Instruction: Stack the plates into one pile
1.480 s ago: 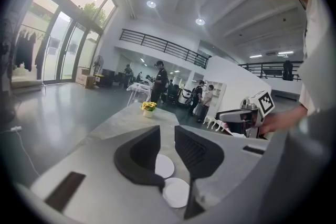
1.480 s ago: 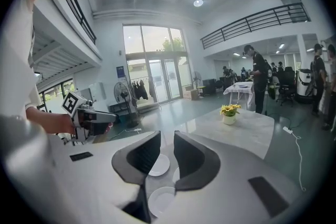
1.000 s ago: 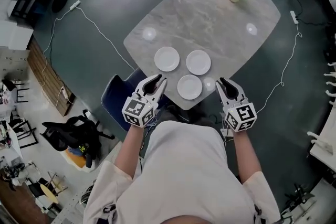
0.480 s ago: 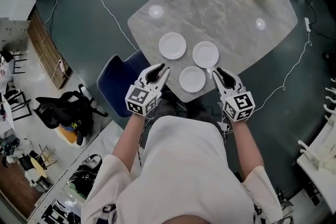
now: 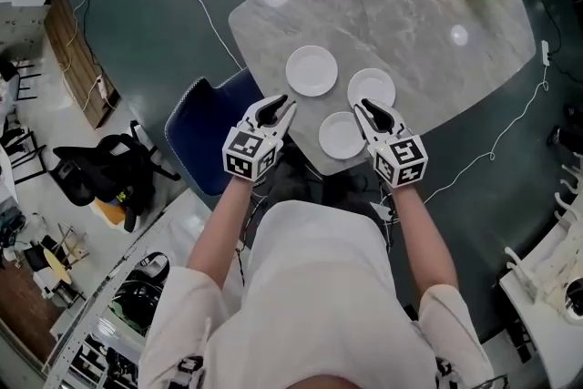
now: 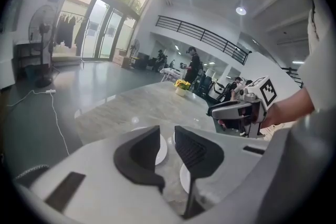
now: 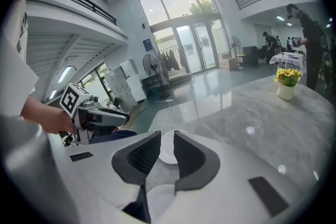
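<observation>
Head view: three plates [image 5: 311, 70] lie separate near the table [image 5: 410, 5] edge, left claw [image 5: 281, 104] and right claw [image 5: 366, 107] both apart and empty close by; a shallow rim grip could slip, or shove the nearest plate [image 5: 342, 135] off.

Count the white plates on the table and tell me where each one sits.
3: left plate, farthest back; right plate beside it; near plate at the table edge. None stacked; none seems hidden.

Pale short-sleeved shirt [image 5: 319, 287]; left claw [image 5: 281, 106], right claw [image 5: 365, 106] white, black-lined; marker cubes [image 5: 250, 155].
</observation>
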A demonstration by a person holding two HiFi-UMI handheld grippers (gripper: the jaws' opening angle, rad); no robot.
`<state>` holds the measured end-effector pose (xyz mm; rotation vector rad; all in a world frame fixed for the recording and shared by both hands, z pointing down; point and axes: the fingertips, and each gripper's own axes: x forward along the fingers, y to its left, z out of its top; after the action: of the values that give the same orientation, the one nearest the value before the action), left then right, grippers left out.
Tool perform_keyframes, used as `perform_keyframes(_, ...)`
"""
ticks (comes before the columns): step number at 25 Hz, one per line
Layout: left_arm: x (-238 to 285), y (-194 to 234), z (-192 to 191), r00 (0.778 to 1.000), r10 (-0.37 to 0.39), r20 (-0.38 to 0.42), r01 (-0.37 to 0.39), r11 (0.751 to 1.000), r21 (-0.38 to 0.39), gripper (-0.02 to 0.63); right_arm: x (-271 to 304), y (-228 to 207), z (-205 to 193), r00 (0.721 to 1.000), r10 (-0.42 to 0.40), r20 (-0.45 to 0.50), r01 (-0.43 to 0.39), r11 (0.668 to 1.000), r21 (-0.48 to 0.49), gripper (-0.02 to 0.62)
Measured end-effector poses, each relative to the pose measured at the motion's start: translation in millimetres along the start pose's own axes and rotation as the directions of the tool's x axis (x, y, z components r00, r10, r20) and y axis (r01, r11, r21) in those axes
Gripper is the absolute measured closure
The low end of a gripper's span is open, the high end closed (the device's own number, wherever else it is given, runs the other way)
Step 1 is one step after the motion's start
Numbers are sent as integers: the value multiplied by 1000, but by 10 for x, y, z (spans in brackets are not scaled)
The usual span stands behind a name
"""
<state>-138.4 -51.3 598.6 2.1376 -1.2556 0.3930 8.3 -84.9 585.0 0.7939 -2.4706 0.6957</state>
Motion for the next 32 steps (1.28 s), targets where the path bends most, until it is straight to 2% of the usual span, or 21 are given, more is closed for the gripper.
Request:
perform_keyframes(5, 253, 369, -273, 998, 30, -57, -33, 998, -52, 508, 468, -124, -248, 997, 11, -77, -7, 998, 60, 499)
perform_keyframes(13, 713, 841, -717, 983, 46, -176, -67, 991, -118, 500, 1085, -371, -631, 980, -4, -197, 33, 989, 142, 499)
perform_keyframes(26, 1127, 1192, -1163, 947, 58, -316, -111, 982, -154, 494, 1519, -626, -1065, 948, -39, -317, 103, 977, 189, 495)
perform_keyframes(32, 1240, 1228, -1227, 941, 54, -334, -128, 970, -206, 492, 1650, -732, -1145, 933, -45, -358, 139, 961, 241, 494)
